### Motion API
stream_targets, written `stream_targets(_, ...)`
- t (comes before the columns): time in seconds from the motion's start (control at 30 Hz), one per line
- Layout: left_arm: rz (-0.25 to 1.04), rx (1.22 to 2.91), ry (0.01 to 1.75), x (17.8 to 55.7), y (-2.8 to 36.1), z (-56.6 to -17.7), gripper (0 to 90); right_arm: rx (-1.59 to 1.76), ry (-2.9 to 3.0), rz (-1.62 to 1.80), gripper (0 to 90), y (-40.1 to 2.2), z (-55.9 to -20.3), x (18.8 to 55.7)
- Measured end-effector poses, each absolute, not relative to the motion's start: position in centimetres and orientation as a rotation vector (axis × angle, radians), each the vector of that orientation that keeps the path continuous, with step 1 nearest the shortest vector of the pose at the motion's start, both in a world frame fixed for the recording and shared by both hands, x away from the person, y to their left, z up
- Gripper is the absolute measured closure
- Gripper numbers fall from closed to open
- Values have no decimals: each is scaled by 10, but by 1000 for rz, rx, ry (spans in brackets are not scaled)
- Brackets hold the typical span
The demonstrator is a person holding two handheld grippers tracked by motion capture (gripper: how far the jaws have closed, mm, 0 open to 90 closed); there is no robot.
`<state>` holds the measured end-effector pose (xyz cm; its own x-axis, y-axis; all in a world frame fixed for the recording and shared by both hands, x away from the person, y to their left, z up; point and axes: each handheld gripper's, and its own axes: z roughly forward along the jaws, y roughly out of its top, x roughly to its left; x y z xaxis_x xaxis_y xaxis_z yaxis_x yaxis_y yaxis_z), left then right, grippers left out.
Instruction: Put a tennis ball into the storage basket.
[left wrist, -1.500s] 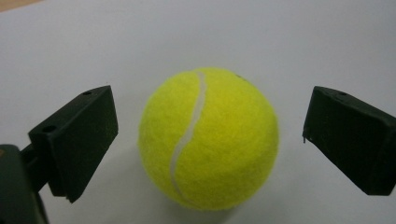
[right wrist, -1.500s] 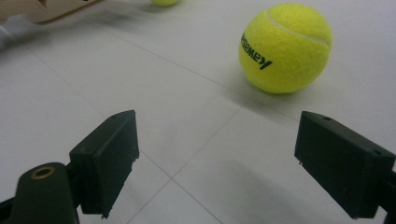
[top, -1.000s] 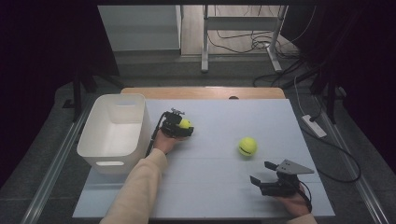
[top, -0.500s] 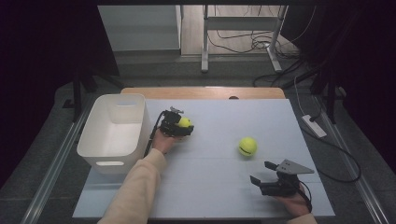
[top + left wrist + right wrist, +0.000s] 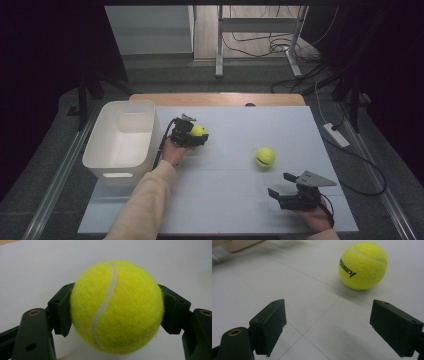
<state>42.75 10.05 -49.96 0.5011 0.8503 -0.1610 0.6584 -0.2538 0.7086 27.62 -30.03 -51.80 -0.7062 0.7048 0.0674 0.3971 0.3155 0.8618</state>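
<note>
My left gripper (image 5: 199,135) is shut on a yellow tennis ball (image 5: 198,131), just right of the white bin (image 5: 123,141). In the left gripper view both black pads press the ball (image 5: 117,307) on its sides, above the pale table. A second tennis ball (image 5: 265,156) lies free on the table at centre right. My right gripper (image 5: 281,184) rests open near the table's front right, pointing toward that ball (image 5: 362,265), which lies ahead of its jaws and a little to the right. Nothing sits between those jaws.
The white bin stands open-topped at the table's left side. A wooden strip (image 5: 218,99) runs along the table's far edge. Cables and a power strip (image 5: 336,134) lie on the floor to the right. A sleeved forearm (image 5: 146,200) reaches in from the bottom.
</note>
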Motion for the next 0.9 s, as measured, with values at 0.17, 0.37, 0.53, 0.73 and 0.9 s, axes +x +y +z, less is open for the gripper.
stream_targets(0.17, 328, 1993, 1219, 424, 101, -496, 263, 989, 2265, 1344, 135, -300, -518, 276)
stream_targets(0.37, 338, 1974, 1205, 420, 103, -490, 263, 988, 2262, 1345, 135, -300, -518, 276)
stream_targets(0.53, 331, 1959, 1186, 417, 105, -486, 262, 987, 2256, 1354, 135, -300, -517, 276)
stream_targets(0.73, 335, 1939, 1160, 412, 105, -479, 262, 987, 2252, 1354, 136, -300, -517, 276)
stream_targets(0.9, 345, 1930, 1136, 408, 106, -473, 262, 987, 2251, 1353, 137, -300, -517, 276)
